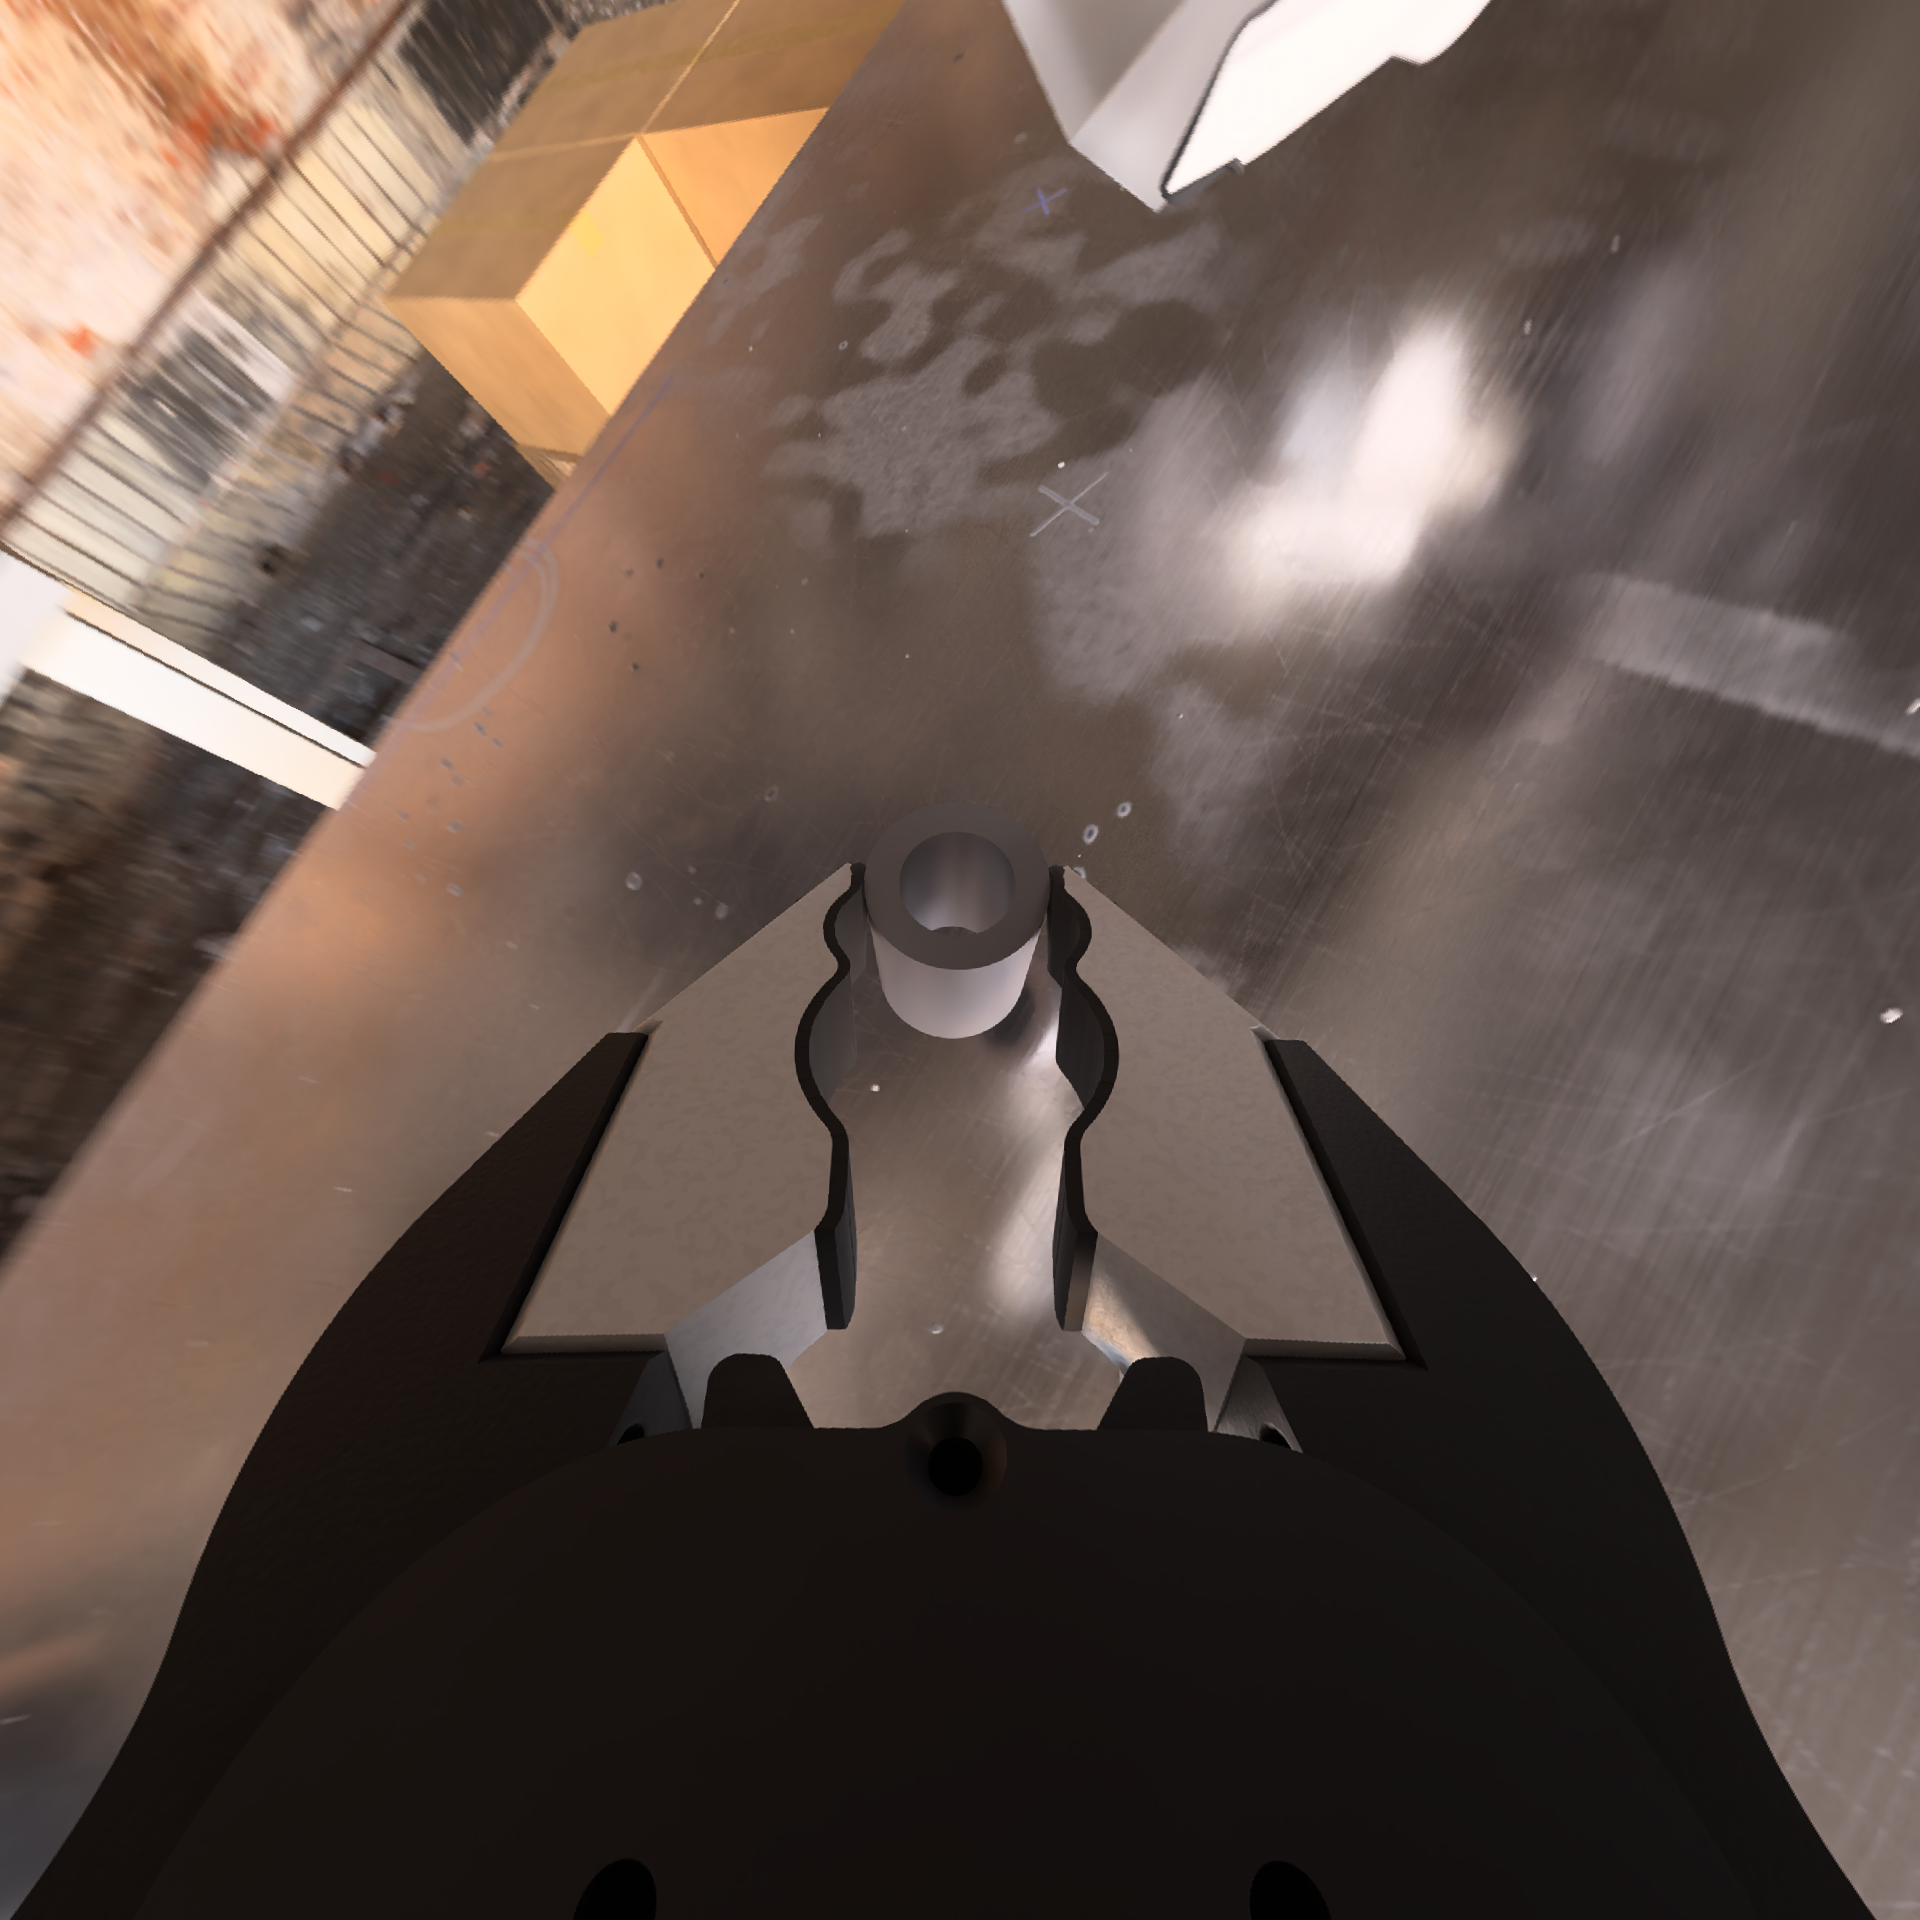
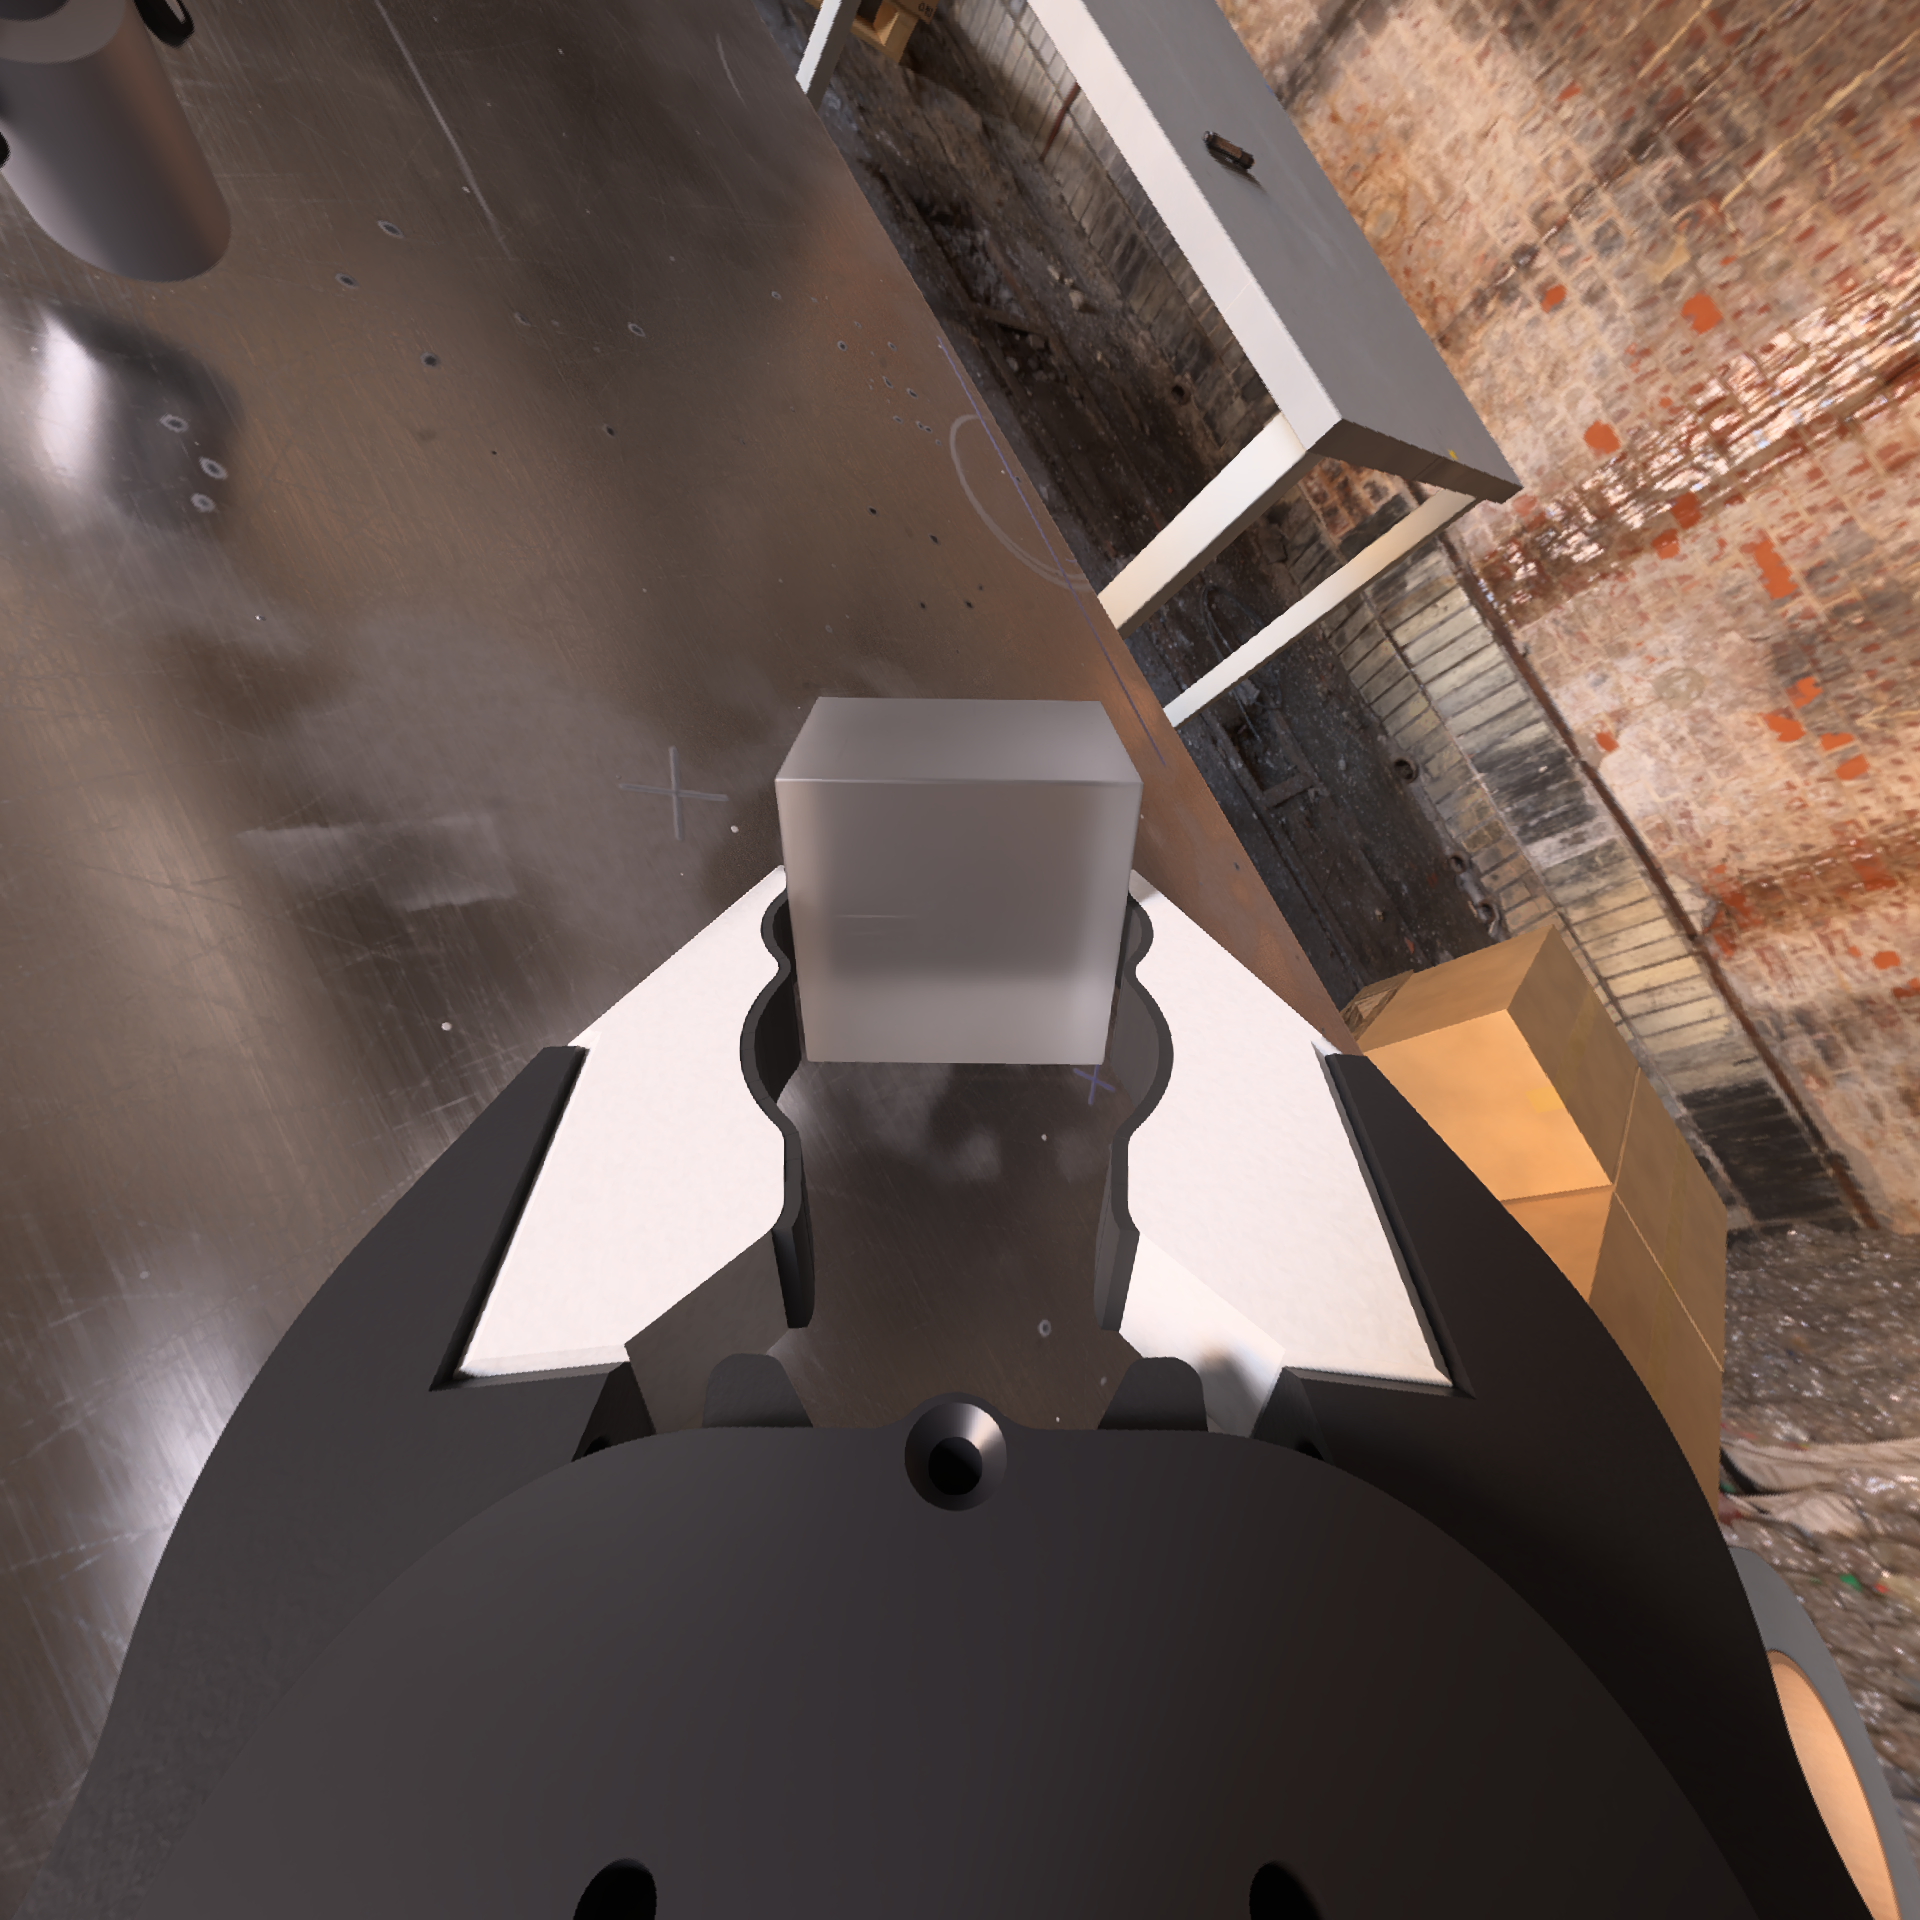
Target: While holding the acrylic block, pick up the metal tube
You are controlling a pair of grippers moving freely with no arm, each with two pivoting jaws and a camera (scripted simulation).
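In the left wrist view my left gripper (image 1: 954, 883) is shut on the metal tube (image 1: 956, 961), a short grey hollow cylinder. The tube stands upright between the fingertips with its open end towards the camera. In the right wrist view my right gripper (image 2: 956, 894) is shut on the acrylic block (image 2: 956, 883), a frosted translucent cube held at the fingertips over the scratched metal table (image 2: 416, 727). A grey cylinder with dark parts beside it (image 2: 114, 145) shows at the top left corner there. It looks like the tube in the other gripper.
The table's edge (image 1: 499, 727) runs diagonally on the left. Cardboard boxes (image 1: 623, 260) stand on the floor beyond it and also show in the right wrist view (image 2: 1507, 1122). A white piece of the other gripper (image 1: 1195, 104) shows at the top. A grey white-framed table (image 2: 1299, 260) stands before a brick wall.
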